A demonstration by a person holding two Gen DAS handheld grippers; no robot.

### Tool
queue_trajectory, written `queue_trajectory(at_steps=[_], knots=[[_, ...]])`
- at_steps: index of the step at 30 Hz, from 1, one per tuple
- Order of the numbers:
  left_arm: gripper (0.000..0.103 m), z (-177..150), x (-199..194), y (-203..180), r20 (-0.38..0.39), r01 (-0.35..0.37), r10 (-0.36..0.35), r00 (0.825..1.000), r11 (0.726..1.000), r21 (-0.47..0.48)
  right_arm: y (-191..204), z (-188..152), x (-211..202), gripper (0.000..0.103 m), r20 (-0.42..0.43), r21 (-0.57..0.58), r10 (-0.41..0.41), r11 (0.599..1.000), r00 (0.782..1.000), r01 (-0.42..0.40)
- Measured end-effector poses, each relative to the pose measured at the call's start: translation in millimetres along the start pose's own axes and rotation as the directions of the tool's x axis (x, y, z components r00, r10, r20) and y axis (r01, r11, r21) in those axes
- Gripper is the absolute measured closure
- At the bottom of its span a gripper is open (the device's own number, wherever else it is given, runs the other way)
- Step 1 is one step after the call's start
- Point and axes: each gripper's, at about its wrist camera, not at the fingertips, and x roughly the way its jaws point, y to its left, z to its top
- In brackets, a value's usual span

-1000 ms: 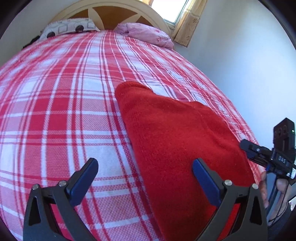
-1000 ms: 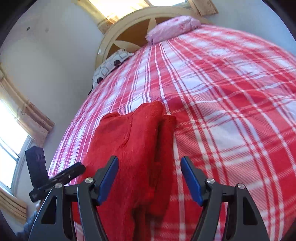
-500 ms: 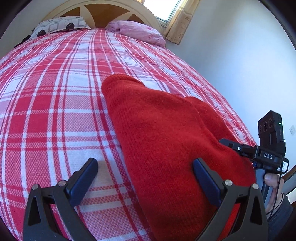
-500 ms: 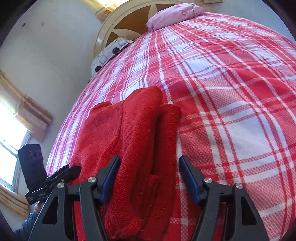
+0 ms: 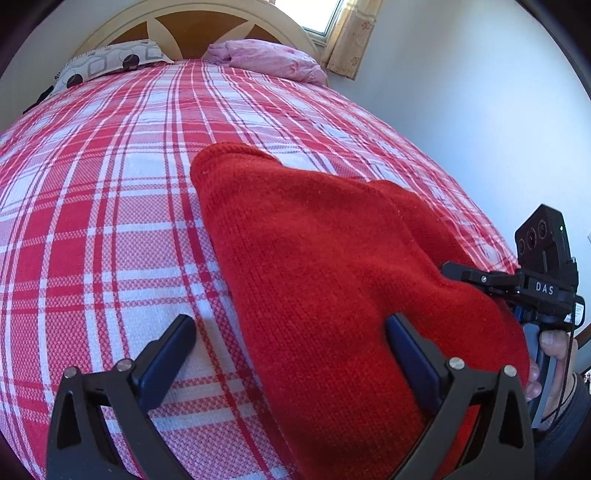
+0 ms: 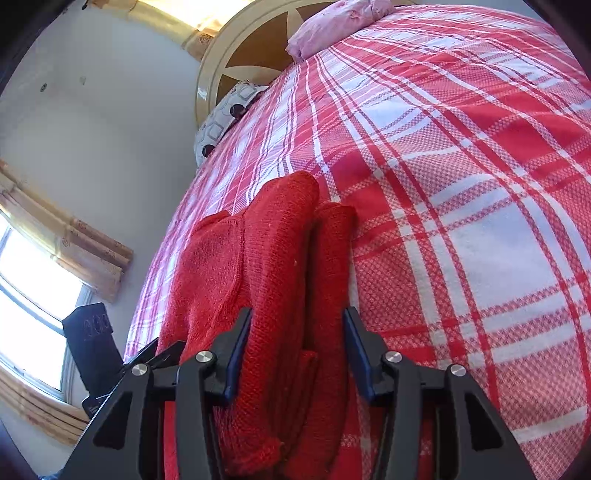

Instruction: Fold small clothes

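Note:
A red knit garment (image 5: 332, 266) lies folded lengthwise on the plaid bedspread (image 5: 92, 221). My left gripper (image 5: 290, 328) stands wide open over its near left edge, with one finger above the cloth and the other above the bedspread. In the right wrist view the garment (image 6: 273, 258) shows as stacked folds running away from me. My right gripper (image 6: 297, 328) straddles those folds with its jaws closing. The cloth fills the gap and the pads (image 6: 240, 339) sit right against its sides, but no firm squeeze shows. The right gripper's body (image 5: 517, 288) and a hand (image 5: 550, 343) show at the garment's right.
At the head of the bed are a patterned pillow (image 5: 110, 62), a pink pillow (image 5: 269, 59) and a round wooden headboard (image 5: 207, 22). A white wall (image 5: 461, 110) runs close along the bed's right side. A curtained window (image 6: 33, 280) is near the garment's end.
The right gripper has sunk closer to the garment and its jaws have narrowed around the stacked folds. The left gripper stays wide open in about the same place.

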Motion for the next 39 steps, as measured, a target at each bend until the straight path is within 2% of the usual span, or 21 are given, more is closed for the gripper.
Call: queue_trajectory(at_steps=[2,6,17,19,23,24,25,28,33,39], knots=[[0.0,1,1,0,-0.004,-0.005,0.005,1.0,1.0,0.002,2,2,2,0.055,-0.005,0.001,-0.004,1.0,1.0,0.004],[0.0,1,0,-2,0.0,-0.011,0.011,1.0,1.0,0.009,4,-2,2,0.064,0.014,-0.026,0.001,1.0,1.0,-0.001],[0.009,5,3,-8,0.001,0.018,-0.018,1.0,1.0,0.025,-2,-2,5,0.065,0.003,-0.005,0.033,0.999,0.999,-0.033],[0.02,5,3,-12,0.004,0.033,-0.033,0.999,0.999,0.042,-4,-1,5,0.065,0.002,-0.005,0.036,0.999,0.999,-0.036],[0.029,6,4,-18,0.011,0.042,-0.042,0.999,0.998,0.051,3,-3,5,0.067,0.006,-0.042,0.012,0.999,1.0,-0.012],[0.035,6,3,-18,0.016,0.04,-0.041,0.999,0.998,0.054,4,-3,4,0.07,0.007,-0.042,0.011,0.999,1.0,-0.01],[0.045,6,0,-20,0.023,0.037,-0.038,0.999,0.998,0.059,7,-3,4,0.071,0.011,-0.051,0.003,0.999,1.0,-0.003],[0.061,4,-10,-30,0.059,-0.022,0.016,0.998,0.993,0.113,21,-4,-2,0.073,0.035,-0.09,-0.029,0.995,0.999,0.032],[0.068,2,-38,-24,0.085,-0.001,-0.004,0.996,0.998,0.057,38,-11,-17,0.074,0.083,-0.09,0.011,0.996,0.996,-0.004],[0.069,-13,-84,-12,0.125,0.001,-0.006,0.992,0.999,0.038,73,-29,-17,0.075,0.058,-0.118,0.074,0.991,0.996,-0.067]])
